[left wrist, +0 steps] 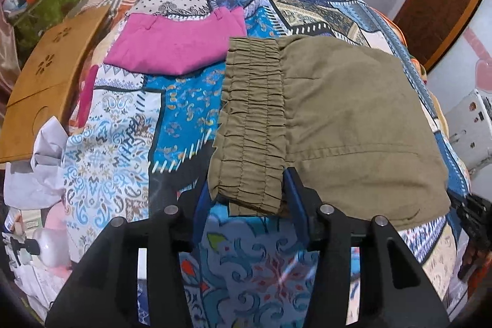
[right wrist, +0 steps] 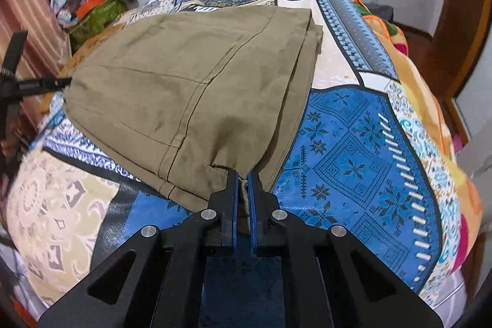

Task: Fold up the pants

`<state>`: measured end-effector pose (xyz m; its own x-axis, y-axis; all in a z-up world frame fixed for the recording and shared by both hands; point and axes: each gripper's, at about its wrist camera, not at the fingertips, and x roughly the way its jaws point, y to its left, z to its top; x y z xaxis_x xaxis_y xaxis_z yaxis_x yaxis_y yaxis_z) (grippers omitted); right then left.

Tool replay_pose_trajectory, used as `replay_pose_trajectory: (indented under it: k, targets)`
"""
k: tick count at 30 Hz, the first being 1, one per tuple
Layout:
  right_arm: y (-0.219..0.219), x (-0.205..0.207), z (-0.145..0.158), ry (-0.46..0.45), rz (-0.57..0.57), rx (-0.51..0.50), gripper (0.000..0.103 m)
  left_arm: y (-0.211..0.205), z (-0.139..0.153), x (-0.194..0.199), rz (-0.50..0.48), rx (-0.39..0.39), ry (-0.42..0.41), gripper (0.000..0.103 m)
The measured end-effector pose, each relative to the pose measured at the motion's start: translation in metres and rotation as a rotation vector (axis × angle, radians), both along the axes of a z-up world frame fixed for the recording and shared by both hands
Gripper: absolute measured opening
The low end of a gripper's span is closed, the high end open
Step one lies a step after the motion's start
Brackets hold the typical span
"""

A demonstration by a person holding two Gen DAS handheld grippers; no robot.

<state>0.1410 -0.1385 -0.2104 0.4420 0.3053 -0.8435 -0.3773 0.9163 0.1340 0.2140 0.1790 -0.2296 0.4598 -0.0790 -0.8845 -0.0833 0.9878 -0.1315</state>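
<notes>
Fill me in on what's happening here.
A person with a gripper in each hand is folding olive pants on a bed with a patchwork bedspread. The right gripper is shut on a bunched bit of the pants' near edge. The left gripper straddles the corner of the elastic waistband, fingers on either side. Pink pants already lie folded farther back.

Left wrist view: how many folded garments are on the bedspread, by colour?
Olive-green pants: 1
Pink garment: 1
Total: 2, both lying on the patchwork bedspread.
</notes>
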Motion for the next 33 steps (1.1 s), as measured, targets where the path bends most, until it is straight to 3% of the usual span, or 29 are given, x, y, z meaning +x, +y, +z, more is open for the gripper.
replay_pose_trajectory:
  k: [8, 11, 15, 19, 21, 22, 27, 33]
  targets:
    - [-0.002, 0.012, -0.005, -0.005, 0.096, -0.155, 0.005, -0.023, 0.01, -0.034, -0.035, -0.045, -0.018, 0.049]
    - [-0.009, 0.02, -0.006, 0.013, 0.1, -0.18, 0.005, -0.029, 0.019, -0.039, -0.045, -0.009, -0.037, 0.05]
    - [-0.02, 0.028, 0.003, 0.048, 0.099, -0.137, 0.01, -0.027, 0.036, -0.037, -0.05, 0.037, -0.073, 0.051]
    - [-0.036, 0.043, 0.028, 0.028, 0.04, -0.094, 0.016, -0.014, 0.052, -0.021, -0.014, 0.09, -0.118, 0.052]
    - [-0.042, 0.055, 0.041, 0.009, 0.005, -0.034, 0.044, -0.006, 0.056, -0.006, 0.012, 0.095, -0.127, 0.054]
    - [-0.044, 0.062, 0.048, -0.016, -0.013, -0.01, 0.048, -0.003, 0.056, 0.002, 0.024, 0.091, -0.127, 0.054]
    - [-0.033, 0.113, 0.066, -0.103, -0.051, 0.037, 0.05, 0.006, 0.046, 0.046, 0.031, 0.042, -0.095, 0.054]
    - [-0.006, 0.177, 0.05, -0.106, -0.064, 0.086, 0.05, 0.001, 0.019, 0.085, 0.016, -0.007, -0.031, 0.054]
